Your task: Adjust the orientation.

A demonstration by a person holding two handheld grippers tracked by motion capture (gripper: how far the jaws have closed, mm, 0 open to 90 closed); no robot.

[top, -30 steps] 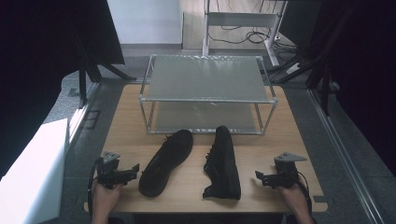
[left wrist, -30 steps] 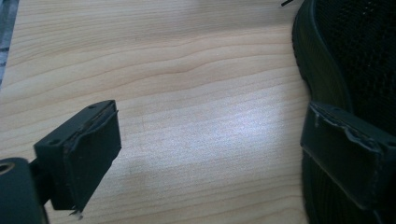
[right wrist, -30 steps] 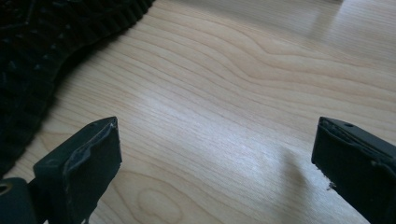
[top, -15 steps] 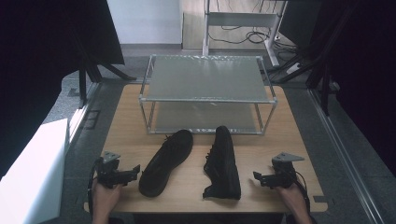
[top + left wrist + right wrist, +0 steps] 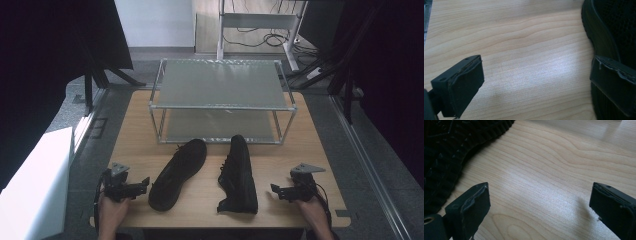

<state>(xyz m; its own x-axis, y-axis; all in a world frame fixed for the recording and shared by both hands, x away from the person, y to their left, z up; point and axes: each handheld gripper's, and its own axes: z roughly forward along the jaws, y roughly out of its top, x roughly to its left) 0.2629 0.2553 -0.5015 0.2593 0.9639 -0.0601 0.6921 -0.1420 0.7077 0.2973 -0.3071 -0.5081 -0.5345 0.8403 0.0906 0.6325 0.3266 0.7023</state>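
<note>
Two black shoes lie side by side on the table [image 5: 320, 150], between the grippers. The left shoe [image 5: 178, 172] rests sole-up, its long axis running from near the left gripper [image 5: 142, 184] away and slightly rightward toward the rack [image 5: 222, 106]; the right shoe [image 5: 238, 172] lies on its side, long axis almost straight away from the person, heel end nearest. Each gripper has its own shoe just inward of it — the left gripper nearly at the sole's edge, the right gripper [image 5: 274, 190] a little farther off. In the left gripper view the sole's rim [image 5: 599, 37] sits right beside one jaw, with bare wood between the jaws; in the right gripper view the shoe [image 5: 446, 152] lies beyond and to one side. Both grippers are spread wide, holding nothing. The left looks nearer a grasp — a short inward move. Table edges lie just outside both hands; open room lies forward, up to the rack.
</note>
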